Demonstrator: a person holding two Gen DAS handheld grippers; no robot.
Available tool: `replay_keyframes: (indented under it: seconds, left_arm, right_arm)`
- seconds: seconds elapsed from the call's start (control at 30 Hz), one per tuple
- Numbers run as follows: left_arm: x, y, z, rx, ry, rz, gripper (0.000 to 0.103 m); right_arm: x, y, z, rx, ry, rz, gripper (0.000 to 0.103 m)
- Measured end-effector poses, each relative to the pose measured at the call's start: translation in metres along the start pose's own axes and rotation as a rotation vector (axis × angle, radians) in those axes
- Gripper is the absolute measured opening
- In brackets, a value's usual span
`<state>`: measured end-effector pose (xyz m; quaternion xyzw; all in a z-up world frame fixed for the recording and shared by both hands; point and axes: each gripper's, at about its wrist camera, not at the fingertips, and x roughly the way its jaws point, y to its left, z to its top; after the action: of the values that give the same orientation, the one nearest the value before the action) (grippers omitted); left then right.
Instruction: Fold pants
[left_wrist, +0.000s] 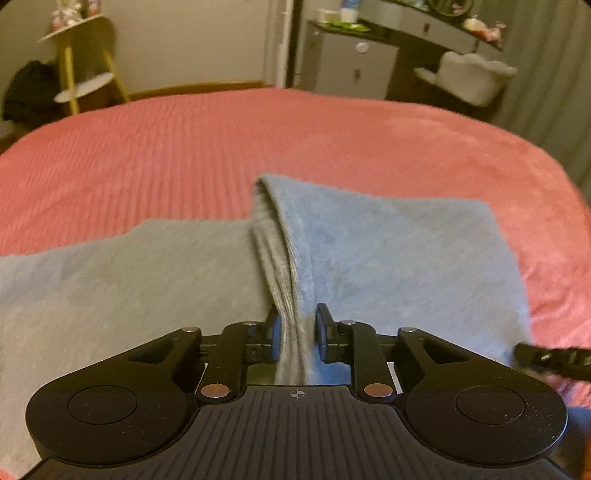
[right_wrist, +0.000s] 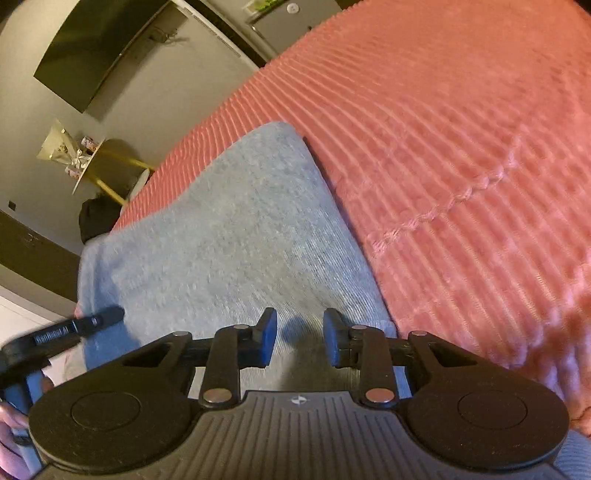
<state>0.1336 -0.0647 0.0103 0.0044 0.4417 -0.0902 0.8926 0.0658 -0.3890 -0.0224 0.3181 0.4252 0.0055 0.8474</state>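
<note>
Left wrist view: I'm pinching a raised ridge of the soft gray pants (left_wrist: 388, 251) with my left gripper (left_wrist: 297, 332), pants lying on the pink bedspread (left_wrist: 184, 147). My right gripper (right_wrist: 300, 338) is hovering, fingers apart, gripping nothing. Limp fabric; I'd be taking layered edges.

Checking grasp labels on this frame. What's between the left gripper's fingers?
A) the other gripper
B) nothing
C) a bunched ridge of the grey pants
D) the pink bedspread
C: in the left wrist view a gathered fold of the grey pants runs up between the fingers of the left gripper, above the pink bedspread.
</note>
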Motion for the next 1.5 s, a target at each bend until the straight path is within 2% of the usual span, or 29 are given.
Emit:
replay_keyframes:
  seconds: [0.07, 0.13, 0.2, 0.37, 0.47, 0.53, 0.57, 0.73, 0.83, 0.97, 1.03, 1.1, 1.13, 1.17, 1.2, 1.27, 1.33, 1.43, 1.5]
  left_arm:
    - [-0.001, 0.001, -0.009, -0.012, 0.012, -0.011, 0.031]
    - [0.000, 0.000, -0.018, -0.025, 0.028, -0.041, 0.043]
    - [0.000, -0.002, -0.028, -0.021, 0.040, -0.044, 0.050]
    - [0.002, 0.002, -0.049, -0.043, 0.057, -0.052, 0.050]
    - [0.001, 0.003, -0.052, -0.048, 0.047, -0.045, 0.041]
    - [0.000, 0.004, -0.050, -0.052, 0.042, -0.028, 0.025]
    - [-0.001, 0.006, -0.049, -0.056, 0.039, -0.028, 0.022]
    - [-0.012, 0.018, -0.053, -0.073, 0.013, -0.055, 0.015]
    - [-0.019, 0.020, -0.056, -0.084, -0.017, -0.063, 0.014]
    - [-0.028, 0.027, -0.059, -0.141, -0.040, -0.070, 0.013]
    - [-0.028, 0.034, -0.063, -0.172, -0.027, -0.042, 0.008]
    - [-0.025, 0.047, -0.070, -0.209, -0.006, 0.078, 0.006]
    - [-0.024, 0.058, -0.075, -0.240, -0.001, 0.106, 0.006]
    - [-0.025, 0.074, -0.081, -0.318, 0.016, 0.109, 0.006]
    - [-0.028, 0.092, -0.085, -0.435, 0.030, 0.101, 0.008]
    - [-0.048, 0.129, -0.093, -0.669, -0.040, 0.060, 0.023]
    - [-0.073, 0.159, -0.099, -0.816, -0.140, 0.064, 0.064]
    - [-0.104, 0.205, -0.107, -0.906, -0.235, 0.149, 0.078]
    - [-0.114, 0.241, -0.120, -0.984, -0.240, 0.183, 0.079]
  right_arm:
    - [0.001, 0.010, -0.004, -0.055, -0.013, -0.028, 0.027]
    - [0.001, 0.018, -0.008, -0.101, -0.031, -0.039, 0.028]
    - [0.002, 0.025, -0.011, -0.129, -0.027, -0.044, 0.028]
    - [0.011, 0.029, -0.014, -0.183, -0.013, -0.074, 0.030]
    - [0.014, 0.038, -0.017, -0.225, -0.014, -0.089, 0.039]
    - [0.016, 0.043, -0.019, -0.253, -0.019, -0.084, 0.050]
    - [0.016, 0.045, -0.020, -0.266, -0.021, -0.085, 0.052]
    - [0.019, 0.059, -0.027, -0.330, -0.037, -0.134, 0.057]
    - [0.020, 0.067, -0.032, -0.370, -0.049, -0.160, 0.058]
    - [0.021, 0.073, -0.038, -0.396, -0.051, -0.150, 0.061]
    - [0.021, 0.074, -0.039, -0.395, -0.043, -0.116, 0.066]
    - [0.024, 0.075, -0.038, -0.394, -0.036, -0.125, 0.068]
    - [0.026, 0.075, -0.037, -0.390, -0.032, -0.130, 0.069]
    - [0.027, 0.075, -0.036, -0.384, -0.032, -0.131, 0.070]
    - [0.028, 0.075, -0.035, -0.377, -0.034, -0.131, 0.071]
    - [0.029, 0.075, -0.035, -0.374, -0.038, -0.127, 0.074]
    - [0.031, 0.076, -0.035, -0.372, -0.036, -0.118, 0.081]
    - [0.035, 0.076, -0.035, -0.365, -0.036, -0.097, 0.090]
    - [0.036, 0.075, -0.034, -0.355, -0.036, -0.078, 0.093]
